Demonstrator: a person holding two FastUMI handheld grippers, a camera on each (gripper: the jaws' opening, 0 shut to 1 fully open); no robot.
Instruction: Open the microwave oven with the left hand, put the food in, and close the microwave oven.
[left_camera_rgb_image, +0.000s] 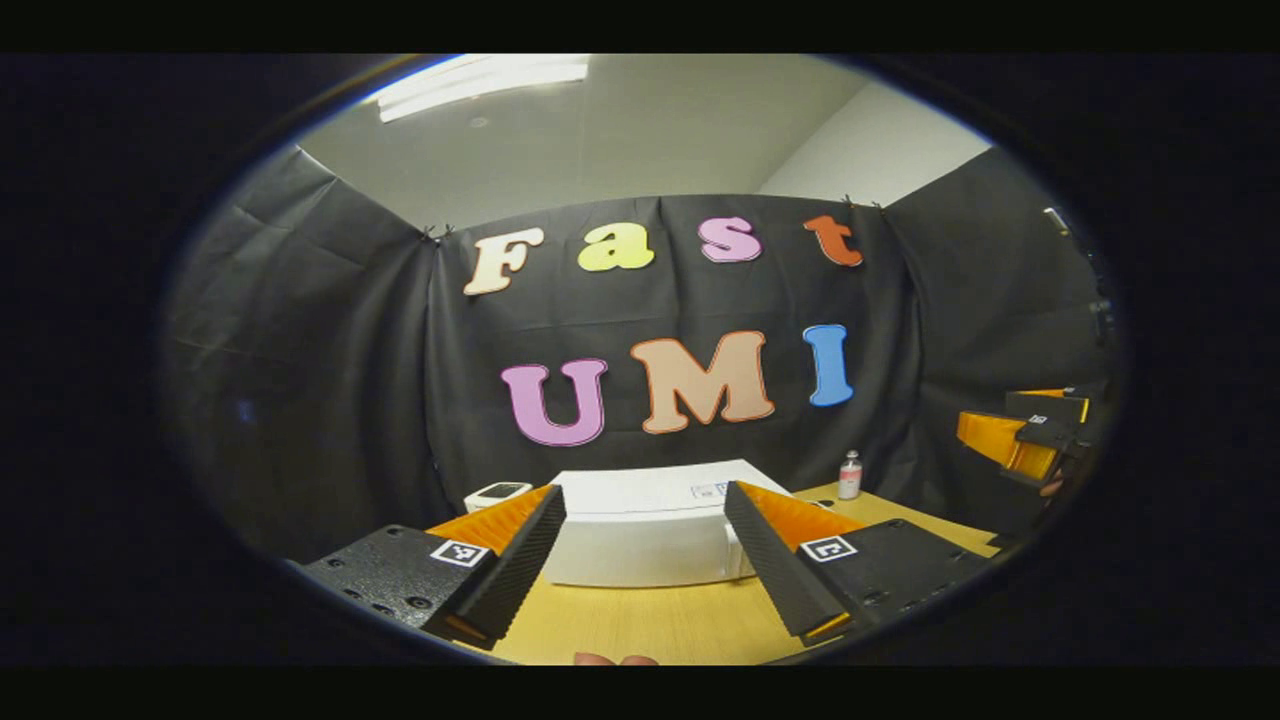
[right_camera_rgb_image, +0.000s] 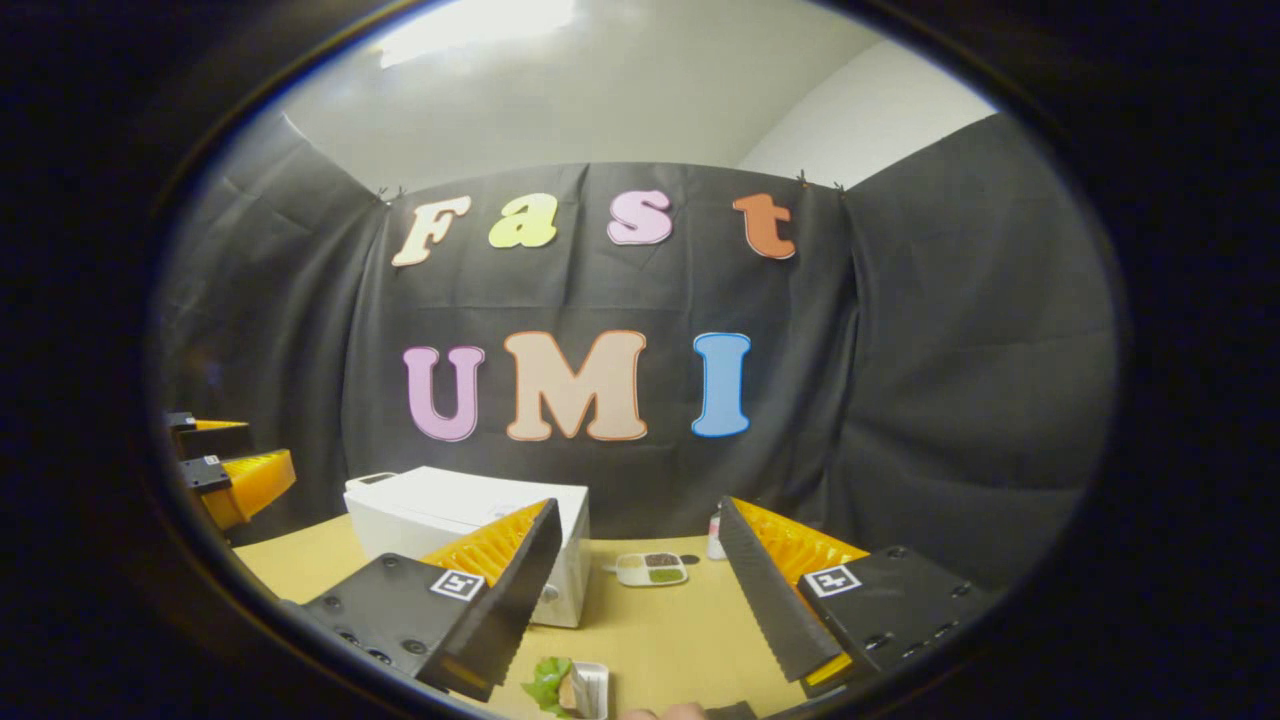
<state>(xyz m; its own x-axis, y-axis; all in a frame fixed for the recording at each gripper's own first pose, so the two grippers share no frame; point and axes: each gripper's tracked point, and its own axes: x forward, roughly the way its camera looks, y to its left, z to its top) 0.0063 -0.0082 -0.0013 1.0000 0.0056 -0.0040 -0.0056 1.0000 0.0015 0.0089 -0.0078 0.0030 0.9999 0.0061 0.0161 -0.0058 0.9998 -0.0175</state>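
Toward the counter's (right_camera_rgb_image: 660, 630) far edge the microwave oven (left_camera_rgb_image: 645, 535) is seen with its door shut, so nothing is judged done. The food container (right_camera_rgb_image: 575, 688) is seen at the near edge. Left tool (left_camera_rgb_image: 645, 560) and right tool (right_camera_rgb_image: 635, 600) are held spread, empty. Open counter lies between.

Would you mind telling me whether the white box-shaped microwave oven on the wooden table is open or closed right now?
Closed: the white microwave oven shows flat, unbroken faces, with no door swung outward in either view.
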